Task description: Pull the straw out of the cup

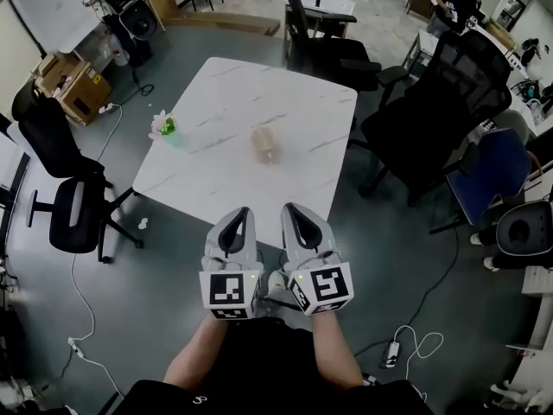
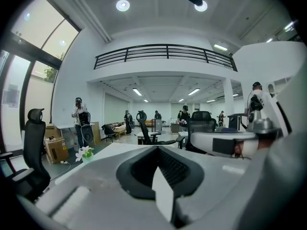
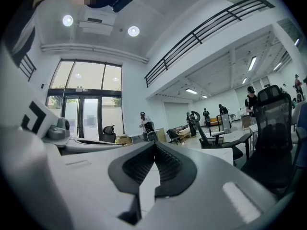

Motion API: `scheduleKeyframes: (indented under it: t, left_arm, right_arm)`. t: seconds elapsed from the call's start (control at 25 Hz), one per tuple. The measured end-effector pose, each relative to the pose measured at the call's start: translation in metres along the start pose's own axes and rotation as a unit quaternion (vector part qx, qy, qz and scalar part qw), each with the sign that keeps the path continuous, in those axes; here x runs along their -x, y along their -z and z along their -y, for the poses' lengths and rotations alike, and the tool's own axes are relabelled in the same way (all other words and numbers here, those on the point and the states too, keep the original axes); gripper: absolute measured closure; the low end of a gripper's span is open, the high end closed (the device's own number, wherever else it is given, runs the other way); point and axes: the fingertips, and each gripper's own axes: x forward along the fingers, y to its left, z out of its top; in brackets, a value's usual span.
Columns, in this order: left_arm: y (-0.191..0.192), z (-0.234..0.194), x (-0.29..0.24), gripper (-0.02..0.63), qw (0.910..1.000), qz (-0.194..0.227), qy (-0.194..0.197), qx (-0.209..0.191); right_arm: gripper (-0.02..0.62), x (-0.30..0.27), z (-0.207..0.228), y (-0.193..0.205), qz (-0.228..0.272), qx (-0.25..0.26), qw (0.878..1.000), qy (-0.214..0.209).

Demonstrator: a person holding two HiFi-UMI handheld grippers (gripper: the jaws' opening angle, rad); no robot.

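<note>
The square white marble-patterned tabletop stands ahead of me on the grey floor. A black mesh office chair is at its right side and a black padded office chair is off its left corner.

I hold both tools side by side just short of the tabletop's near edge, and they point toward it. My left gripper, white with a black-lined throat, has its fingers pressed together with nothing between them; its own view shows the same. My right gripper matches it, with fingers closed tip to tip and empty.

The pale translucent plastic cup stands near the middle of the tabletop, well apart from both grippers and a little right of centre. It is too blurred for me to pick out the straw.

A small green pot of white flowers sits at the tabletop's left edge.
</note>
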Motion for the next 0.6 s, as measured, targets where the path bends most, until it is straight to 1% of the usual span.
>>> scheduleKeyframes:
  t: [0.2, 0.32, 0.44, 0.52, 0.6]
  left_arm:
    - [0.002, 0.002, -0.019, 0.604, 1.0000, -0.007, 0.006, 0.000]
    - [0.005, -0.001, -0.031, 0.604, 0.9998, -0.015, 0.004, 0.015]
    - [0.010, -0.003, -0.046, 0.604, 0.9993, -0.021, 0.005, 0.030]
    - [0.010, -0.006, -0.058, 0.604, 0.9991, -0.024, 0.009, 0.035]
    - [0.015, -0.012, -0.069, 0.604, 0.9989, -0.028, 0.011, 0.037]
  right_arm:
    - [0.601, -0.009, 0.023, 0.007, -0.009, -0.013, 1.000, 0.011]
    - [0.601, -0.016, 0.038, 0.013, -0.023, -0.017, 0.999, 0.017]
    - [0.597, -0.024, 0.046, 0.017, -0.039, -0.011, 0.999, 0.019]
    - [0.583, -0.033, 0.051, 0.022, -0.052, -0.007, 0.998, 0.021]
    - [0.583, -0.044, 0.054, 0.028, -0.065, -0.004, 0.998, 0.021]
